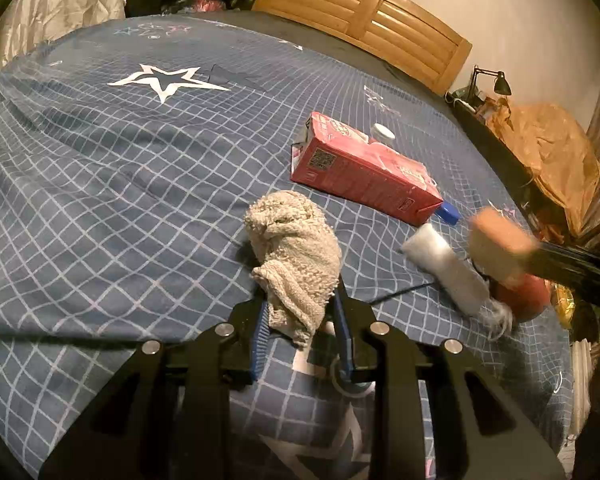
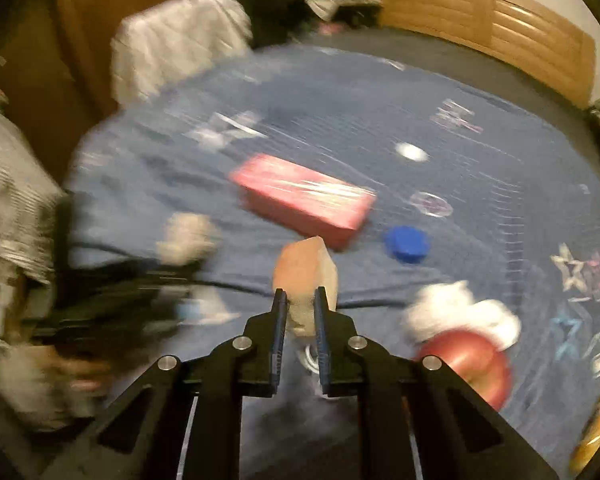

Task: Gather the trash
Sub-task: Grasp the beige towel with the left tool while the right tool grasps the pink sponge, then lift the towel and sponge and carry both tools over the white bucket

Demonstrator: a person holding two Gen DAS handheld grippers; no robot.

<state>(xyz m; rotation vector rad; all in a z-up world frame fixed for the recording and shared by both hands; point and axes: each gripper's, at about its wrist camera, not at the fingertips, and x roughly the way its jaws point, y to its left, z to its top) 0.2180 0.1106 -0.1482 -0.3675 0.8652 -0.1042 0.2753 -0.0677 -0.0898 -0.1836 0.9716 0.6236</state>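
Observation:
My left gripper (image 1: pixel 300 300) is shut on a crumpled beige cloth (image 1: pixel 296 252) and holds it over the blue checked bedspread (image 1: pixel 120 184). My right gripper (image 2: pixel 300 294) is shut on a pale orange sponge block (image 2: pixel 306 276); it shows blurred at the right of the left wrist view (image 1: pixel 500 240). A red carton (image 1: pixel 364 168) lies on the bed ahead, also in the right wrist view (image 2: pixel 304 196). A blue cap (image 2: pixel 407 244), a white lid (image 1: pixel 382 132), a white tissue roll (image 1: pixel 444 268) and a red apple (image 1: pixel 524 292) lie near it.
A wooden headboard (image 1: pixel 364 16) stands at the far end of the bed. A desk lamp (image 1: pixel 496 80) and a brown paper bag (image 1: pixel 548 152) are at the right. White crumpled fabric (image 1: pixel 68 0) is at the far left. The right wrist view is motion-blurred.

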